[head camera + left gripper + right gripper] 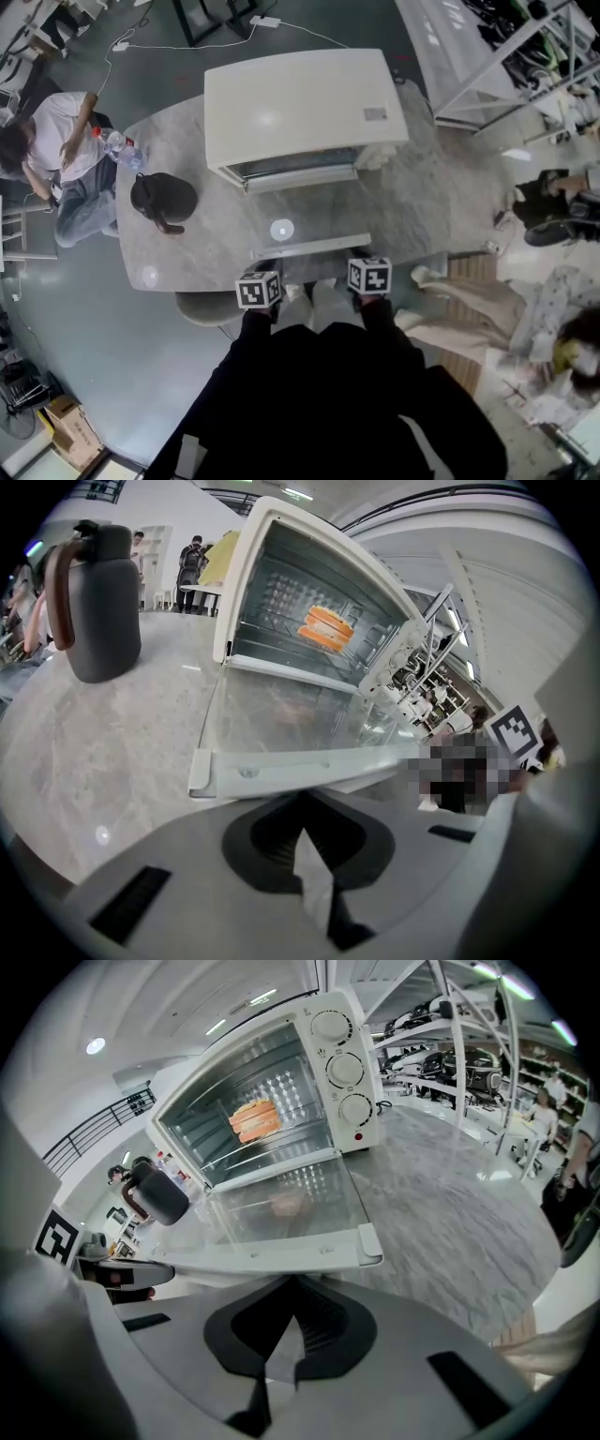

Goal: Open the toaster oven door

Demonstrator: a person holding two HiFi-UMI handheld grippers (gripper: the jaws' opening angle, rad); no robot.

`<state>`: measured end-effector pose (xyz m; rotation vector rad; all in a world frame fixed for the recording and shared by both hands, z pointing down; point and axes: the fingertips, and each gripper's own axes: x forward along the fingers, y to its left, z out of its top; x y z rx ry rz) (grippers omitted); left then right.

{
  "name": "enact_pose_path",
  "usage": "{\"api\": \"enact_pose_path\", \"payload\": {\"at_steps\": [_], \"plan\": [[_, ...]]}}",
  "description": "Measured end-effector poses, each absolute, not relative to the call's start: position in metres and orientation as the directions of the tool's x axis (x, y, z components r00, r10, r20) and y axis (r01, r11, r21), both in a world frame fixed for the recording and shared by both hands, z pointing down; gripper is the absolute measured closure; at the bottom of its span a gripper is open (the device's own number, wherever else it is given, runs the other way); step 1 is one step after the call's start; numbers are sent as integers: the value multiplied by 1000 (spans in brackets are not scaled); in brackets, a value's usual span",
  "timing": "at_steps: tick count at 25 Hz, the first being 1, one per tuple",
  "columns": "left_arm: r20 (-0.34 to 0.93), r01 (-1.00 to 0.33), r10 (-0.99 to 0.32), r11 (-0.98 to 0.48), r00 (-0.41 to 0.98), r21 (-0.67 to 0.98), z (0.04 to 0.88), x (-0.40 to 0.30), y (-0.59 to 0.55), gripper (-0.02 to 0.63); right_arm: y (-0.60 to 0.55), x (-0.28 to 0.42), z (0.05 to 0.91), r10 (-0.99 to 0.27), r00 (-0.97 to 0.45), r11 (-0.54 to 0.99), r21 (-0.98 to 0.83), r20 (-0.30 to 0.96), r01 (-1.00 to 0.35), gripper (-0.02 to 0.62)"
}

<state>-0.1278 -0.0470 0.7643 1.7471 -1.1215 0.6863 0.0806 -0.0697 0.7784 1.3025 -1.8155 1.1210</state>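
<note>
The white toaster oven (pixel 300 103) stands on the marble table (pixel 206 244). Its glass door (pixel 298 214) lies folded down flat, with the handle bar (pixel 314 247) toward me. An orange food item (pixel 326 628) rests on the rack inside; the right gripper view also shows the food (pixel 253 1119). My left gripper (pixel 262 274) and right gripper (pixel 367 262) hover at the table's front edge, just short of the handle. In the left gripper view the handle (pixel 309 766) lies just past the left gripper (pixel 302 834), whose jaws are shut and empty. The right gripper (pixel 281 1327) is likewise shut behind the door's edge (pixel 281 1258).
A black jug (pixel 161 199) stands on the table left of the oven, with a water bottle (pixel 122 148) behind it. A seated person (pixel 56 141) is at the far left. The oven's three knobs (pixel 345 1071) face right. Shelving (pixel 506 47) stands at the back right.
</note>
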Motion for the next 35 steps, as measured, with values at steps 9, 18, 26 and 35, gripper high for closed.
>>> {"api": "enact_pose_path", "payload": {"at_steps": [9,18,26,35], "plan": [[828,-905,-366,-143,424,400,778,-129,-43,603,-67,83,790,-388,-299,138,-266,872,-954,592],[837,-906,-349,-132,422,402,788,-128,-43,603,-67,83,802,-370,-301,140,-268,879,-953,592],[840,-907,-344,-127,419,401,794,-129,-46,603,-70,79,809,-368,-312,120,-288,876,-950,592],[837,-900,-331,-150,437,410,780,-123,-27,603,-55,76,789,-357,-328,117,-306,875,-945,592]]}}
